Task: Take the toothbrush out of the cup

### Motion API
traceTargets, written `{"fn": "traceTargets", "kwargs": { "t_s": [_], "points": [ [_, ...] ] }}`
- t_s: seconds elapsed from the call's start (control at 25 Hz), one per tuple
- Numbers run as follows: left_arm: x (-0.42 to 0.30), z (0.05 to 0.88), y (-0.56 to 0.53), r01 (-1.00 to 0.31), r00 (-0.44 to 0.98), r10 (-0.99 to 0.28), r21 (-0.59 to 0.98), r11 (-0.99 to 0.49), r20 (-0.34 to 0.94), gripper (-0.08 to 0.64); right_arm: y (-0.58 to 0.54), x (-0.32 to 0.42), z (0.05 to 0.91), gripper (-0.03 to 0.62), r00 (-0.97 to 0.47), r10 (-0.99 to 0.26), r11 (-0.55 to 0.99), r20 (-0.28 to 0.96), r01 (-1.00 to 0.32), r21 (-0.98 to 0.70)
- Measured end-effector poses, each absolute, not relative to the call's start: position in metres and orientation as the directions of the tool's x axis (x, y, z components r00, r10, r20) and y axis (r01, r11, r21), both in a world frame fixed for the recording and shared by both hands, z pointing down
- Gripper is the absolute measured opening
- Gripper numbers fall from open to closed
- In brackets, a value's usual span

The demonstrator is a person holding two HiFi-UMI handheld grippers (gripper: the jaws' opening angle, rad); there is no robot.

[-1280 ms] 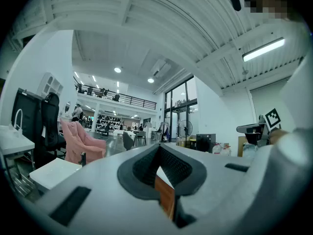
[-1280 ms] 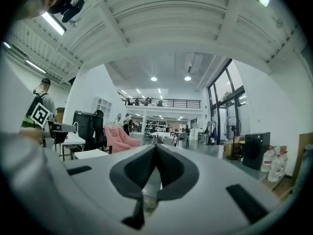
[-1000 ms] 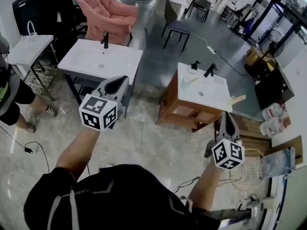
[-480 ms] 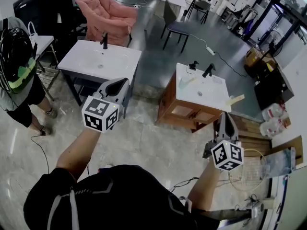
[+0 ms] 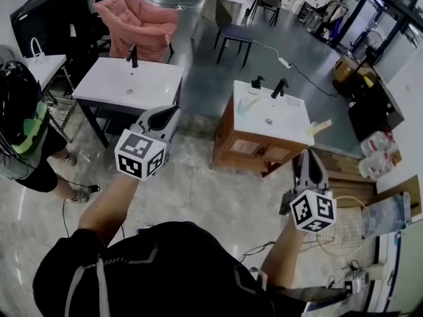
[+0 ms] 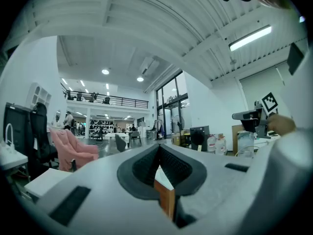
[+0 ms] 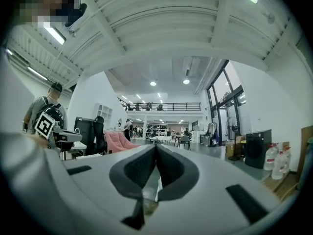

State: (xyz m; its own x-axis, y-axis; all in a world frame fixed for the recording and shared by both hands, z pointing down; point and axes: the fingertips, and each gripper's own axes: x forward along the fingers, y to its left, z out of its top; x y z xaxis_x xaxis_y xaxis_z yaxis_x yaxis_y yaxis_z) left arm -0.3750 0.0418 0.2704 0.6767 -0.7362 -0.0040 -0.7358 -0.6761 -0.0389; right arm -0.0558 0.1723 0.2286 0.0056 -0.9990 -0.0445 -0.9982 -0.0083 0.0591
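**Both claws shut and empty, well apart from the basin units**

**Claws (2).** In the head view the left claw (image 5: 172, 111) and the right claw (image 5: 308, 153) are each held level in front of the person, one per hand. Each carries one marker cube: left cube (image 5: 139, 154), right cube (image 5: 312, 211). In the left gripper view the left claw (image 6: 157, 149) has its jaws pressed together with nothing between the pads. In the right gripper view the right claw (image 7: 155, 148) is likewise pressed together and empty.

**Basin units (2).** Both stand on the floor beyond the claws.
- One white basin unit (image 5: 99, 88), ahead of the left claw, carries one black tap (image 5: 133, 56).
- One wooden cabinet (image 5: 241, 152) with a white tabletop (image 5: 285, 128), ahead and left of the right claw, carries two black fittings (image 5: 256, 82) at its far edge.

**Task items.** The toothbrush and the cup cannot be identified. Two small pale items lie on the tabletop of the wooden cabinet: one (image 5: 248, 104) just beside the fittings, and one (image 5: 321, 127) at the right-hand corner. Both are too small to tell what they are. Neither claw touches that tabletop.

**Surroundings.** There is one pink armchair (image 5: 140, 22), one dark chair (image 5: 232, 30) and one other person (image 5: 23, 127) at the left edge.
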Motion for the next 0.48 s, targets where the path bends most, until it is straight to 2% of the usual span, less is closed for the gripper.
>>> {"fn": "traceTargets", "kwargs": {
  "t_s": [0.28,0.48],
  "points": [
    [-0.309,0.269,0.049,-0.677,0.736,-0.677,-0.046,-0.735,0.005,0.005,0.191,-0.007,0.229,0.006,0.032,-0.997,-0.035,-0.065,-0.999,0.035],
    [-0.273,0.272,0.045,-0.7,0.714,-0.701,-0.045,-0.713,-0.005,0.005,0.199,0.029,0.235,0.006,0.041,-0.996,-0.042,-0.074,-0.999,0.02]
  ]
}}
